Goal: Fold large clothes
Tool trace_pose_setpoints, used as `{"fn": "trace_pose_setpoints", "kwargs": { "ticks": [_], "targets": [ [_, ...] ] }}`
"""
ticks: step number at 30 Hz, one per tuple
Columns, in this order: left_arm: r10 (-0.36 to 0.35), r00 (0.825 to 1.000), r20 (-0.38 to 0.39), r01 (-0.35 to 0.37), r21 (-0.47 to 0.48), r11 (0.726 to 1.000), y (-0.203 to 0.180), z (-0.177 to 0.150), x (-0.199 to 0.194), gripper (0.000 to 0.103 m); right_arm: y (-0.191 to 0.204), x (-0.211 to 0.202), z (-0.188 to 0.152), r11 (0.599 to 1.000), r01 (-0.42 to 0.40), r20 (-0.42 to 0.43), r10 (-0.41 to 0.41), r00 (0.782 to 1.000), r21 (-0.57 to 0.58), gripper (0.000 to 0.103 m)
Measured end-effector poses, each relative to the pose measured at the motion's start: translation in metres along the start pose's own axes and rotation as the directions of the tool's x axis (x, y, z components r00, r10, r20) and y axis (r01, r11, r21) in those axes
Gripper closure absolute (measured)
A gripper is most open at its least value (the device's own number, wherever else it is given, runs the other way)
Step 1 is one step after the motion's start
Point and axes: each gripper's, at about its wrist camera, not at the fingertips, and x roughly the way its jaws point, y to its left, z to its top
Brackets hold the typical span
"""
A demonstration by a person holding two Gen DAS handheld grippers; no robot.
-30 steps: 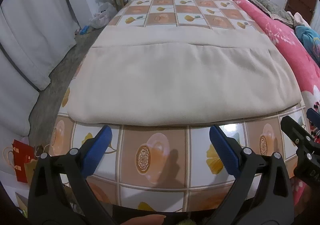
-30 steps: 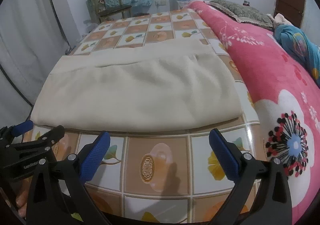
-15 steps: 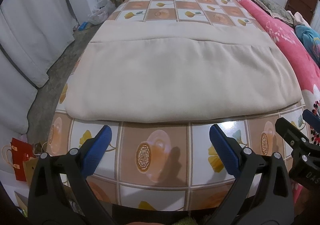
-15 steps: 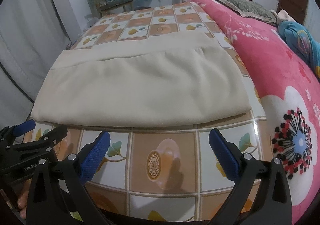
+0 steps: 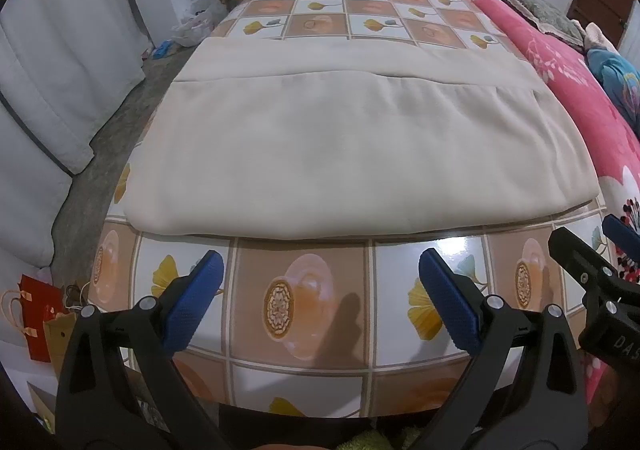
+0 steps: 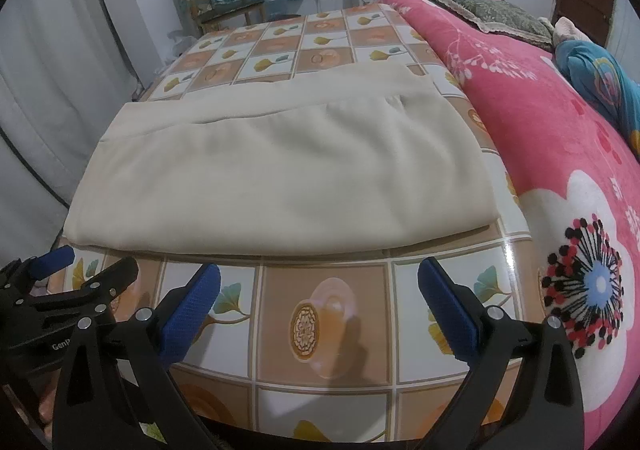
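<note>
Left hand-held gripper [image 5: 316,294]: jaws spread wide, nothing between them, poised over bare worktop [image 5: 304,330] just short of the cloth's near edge.
Right hand-held gripper [image 6: 318,302]: likewise spread and empty, beside the left one.
Cloth [image 5: 352,154]: beige, lying flat on the worktop, already doubled over, its upper layer stopping short of the far edge.
Likely reason: both line up to take the near fold.
Hidden: the worktop's near edge.
Unclear: what kind of garment it is.
</note>
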Motion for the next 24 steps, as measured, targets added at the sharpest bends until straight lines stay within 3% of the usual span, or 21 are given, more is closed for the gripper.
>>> {"fn": "trace_pose_setpoints", "kwargs": {
  "ticks": [24],
  "targets": [
    [-0.001, 1.0, -0.005, 0.001, -0.007, 1.0, -0.0004, -0.0019, 0.0013, 0.008, 0.0037, 0.0, -0.0019, 1.0, -0.003, -0.002, 0.003, 1.0, -0.009, 0.007]
  ]
}}
